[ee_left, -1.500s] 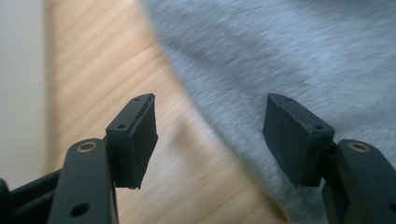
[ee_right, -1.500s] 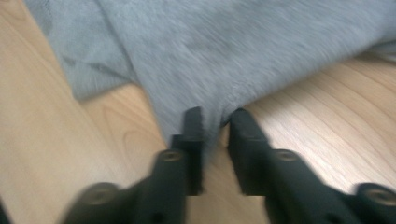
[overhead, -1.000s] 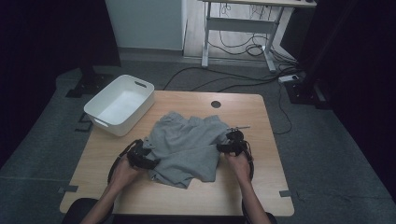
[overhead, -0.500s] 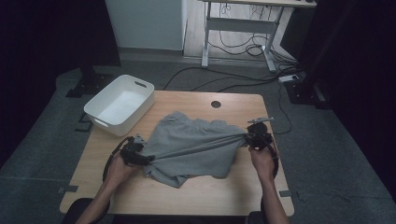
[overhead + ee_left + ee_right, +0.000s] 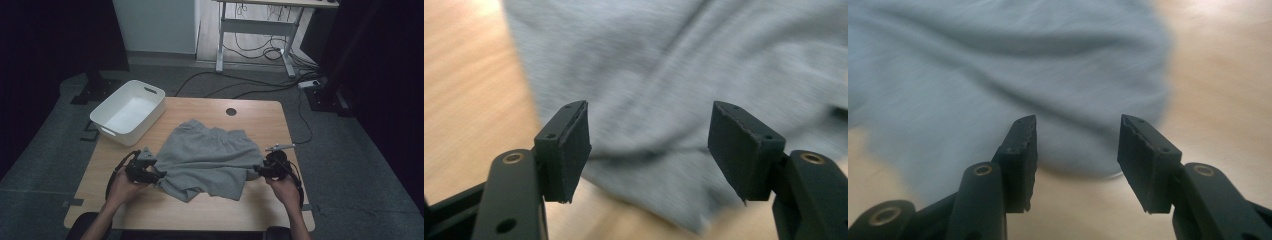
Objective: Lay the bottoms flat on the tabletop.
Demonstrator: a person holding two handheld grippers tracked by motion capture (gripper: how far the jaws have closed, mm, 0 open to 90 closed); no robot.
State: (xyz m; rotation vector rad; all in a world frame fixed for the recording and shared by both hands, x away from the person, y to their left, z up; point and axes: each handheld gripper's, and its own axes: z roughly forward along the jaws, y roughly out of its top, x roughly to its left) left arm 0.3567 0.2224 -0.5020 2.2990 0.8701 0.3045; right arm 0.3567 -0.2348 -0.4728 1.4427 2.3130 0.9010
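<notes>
Table: grey shorts released; right gripper jaws reopened.

Garment: lies spread on the middle of the tabletop.
Bin: on the tabletop's far left corner, behind and left of the garment.
Left tool: at the garment's left edge.
Right tool: at the garment's right edge.
Desk frame: on the floor, well behind the tabletop.
</notes>
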